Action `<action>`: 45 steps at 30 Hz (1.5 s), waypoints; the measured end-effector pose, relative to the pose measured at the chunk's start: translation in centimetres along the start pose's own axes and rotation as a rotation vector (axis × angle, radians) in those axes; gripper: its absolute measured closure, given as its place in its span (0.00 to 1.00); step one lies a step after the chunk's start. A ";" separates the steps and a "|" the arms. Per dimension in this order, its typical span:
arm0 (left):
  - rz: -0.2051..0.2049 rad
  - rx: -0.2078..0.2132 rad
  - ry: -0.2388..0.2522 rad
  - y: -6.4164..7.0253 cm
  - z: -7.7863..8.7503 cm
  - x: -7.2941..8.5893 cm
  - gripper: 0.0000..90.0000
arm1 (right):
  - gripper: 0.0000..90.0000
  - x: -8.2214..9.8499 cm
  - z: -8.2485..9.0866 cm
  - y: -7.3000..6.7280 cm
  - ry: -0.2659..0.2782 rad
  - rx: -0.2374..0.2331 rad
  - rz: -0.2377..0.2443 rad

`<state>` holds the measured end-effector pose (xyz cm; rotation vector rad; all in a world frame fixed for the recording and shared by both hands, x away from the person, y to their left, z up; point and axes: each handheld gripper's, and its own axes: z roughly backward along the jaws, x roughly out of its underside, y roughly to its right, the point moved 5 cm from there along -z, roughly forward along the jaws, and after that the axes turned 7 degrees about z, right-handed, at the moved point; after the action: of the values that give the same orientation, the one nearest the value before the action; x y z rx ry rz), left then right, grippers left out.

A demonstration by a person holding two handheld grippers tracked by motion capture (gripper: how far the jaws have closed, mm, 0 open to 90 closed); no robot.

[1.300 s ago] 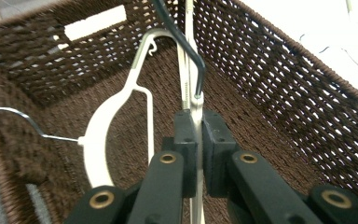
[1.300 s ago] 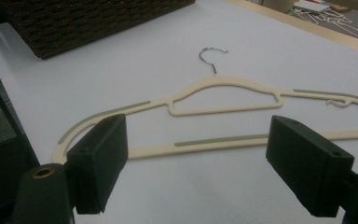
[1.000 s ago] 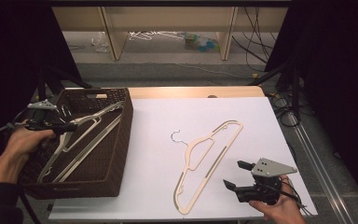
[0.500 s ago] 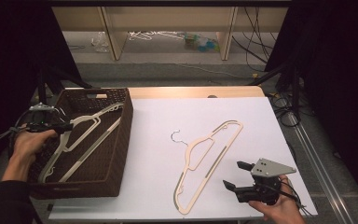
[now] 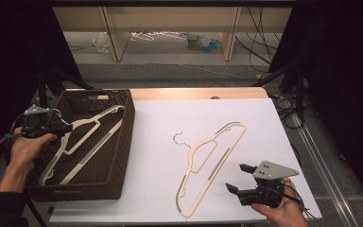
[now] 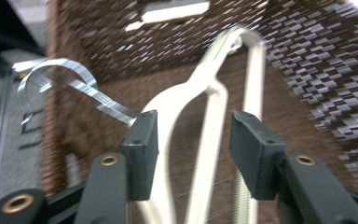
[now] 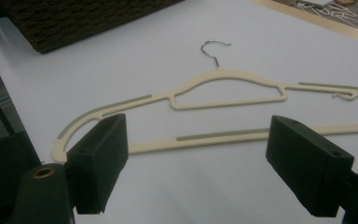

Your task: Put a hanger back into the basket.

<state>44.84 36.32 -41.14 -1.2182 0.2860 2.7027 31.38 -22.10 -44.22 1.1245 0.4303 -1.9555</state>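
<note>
Left fingers (image 6: 142,154) parted — hanger (image 6: 205,121) between, released

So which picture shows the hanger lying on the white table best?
The high view: the whole cream hanger lies flat on the white table, hook included. The right gripper view shows it closer but cut off at the edge. The left gripper view looks into the basket.

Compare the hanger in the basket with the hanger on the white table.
The basket hanger lies propped aslant inside the brown wicker basket; the table hanger lies flat on the white table. The basket hanger sits between the jaws of the left gripper, which have just been opening; the table hanger lies untouched ahead of the open right gripper. Both are cream with metal hooks.
</note>
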 end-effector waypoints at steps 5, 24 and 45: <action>0.012 0.092 0.096 4.7 1.3 -0.4 0.45 | 0.24 0.2 -0.2 0.0 -0.005 0.002 -0.003; -0.127 0.408 0.323 20.7 3.2 2.2 0.25 | 0.23 0.7 -0.3 0.6 0.020 0.032 -0.053; -0.242 0.426 0.385 23.5 1.9 7.5 0.18 | 0.22 1.2 -0.6 0.8 0.026 0.047 -0.074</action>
<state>33.24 14.50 -43.06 -1.5052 0.6731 2.0506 32.06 -22.79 -45.50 1.1803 0.4474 -2.0271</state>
